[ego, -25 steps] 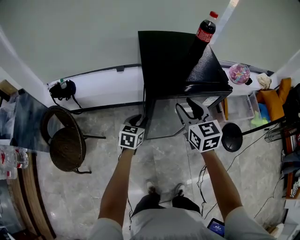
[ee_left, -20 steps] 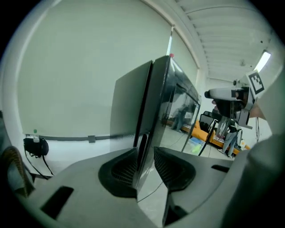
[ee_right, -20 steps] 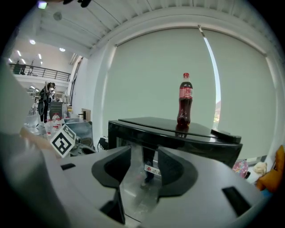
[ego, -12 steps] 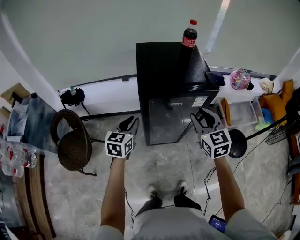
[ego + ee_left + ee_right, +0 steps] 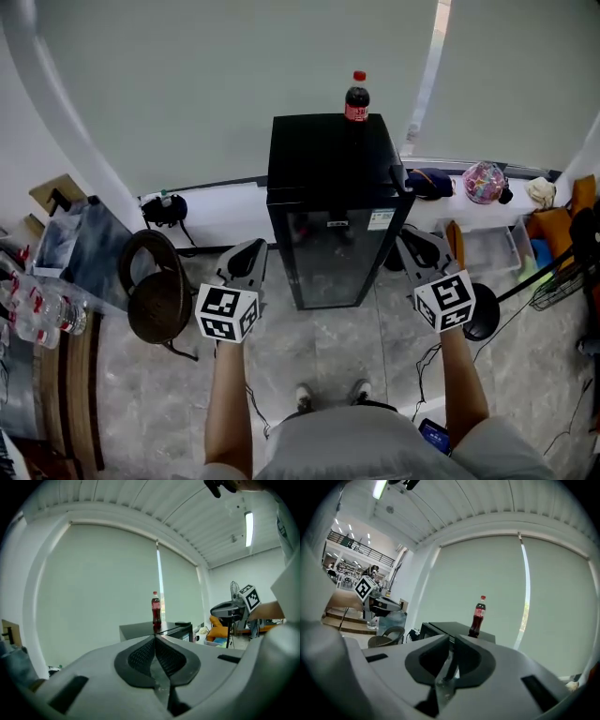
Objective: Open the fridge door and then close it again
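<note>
The black mini fridge [image 5: 328, 220] stands against the wall with its glass door shut and a cola bottle [image 5: 356, 97] on top. My left gripper [image 5: 251, 251] hangs in the air to the left of the fridge front, away from it, with its pads pressed together and nothing in them. My right gripper [image 5: 419, 246] hovers to the right of the door, also apart from it. Its jaws are closing, with a thin gap and nothing between them. The left gripper view shows the left gripper [image 5: 154, 637], the fridge [image 5: 140, 630] and the bottle [image 5: 155, 612] ahead. The right gripper view shows the right gripper [image 5: 452, 639], the fridge [image 5: 440, 629] and the bottle [image 5: 478, 617].
A round wicker chair [image 5: 155, 291] stands left of the fridge, beside a table with water bottles [image 5: 42, 309]. To the right are a black round stand base [image 5: 483, 319], a clear bin [image 5: 483, 244] and floor cables. A pink ball [image 5: 483, 180] lies on the sill. The person's feet [image 5: 328, 394] are below.
Both grippers have drawn back from the fridge front and risen. Their jaws, open earlier, have come together. The fridge now shows farther off, with its door shut.
</note>
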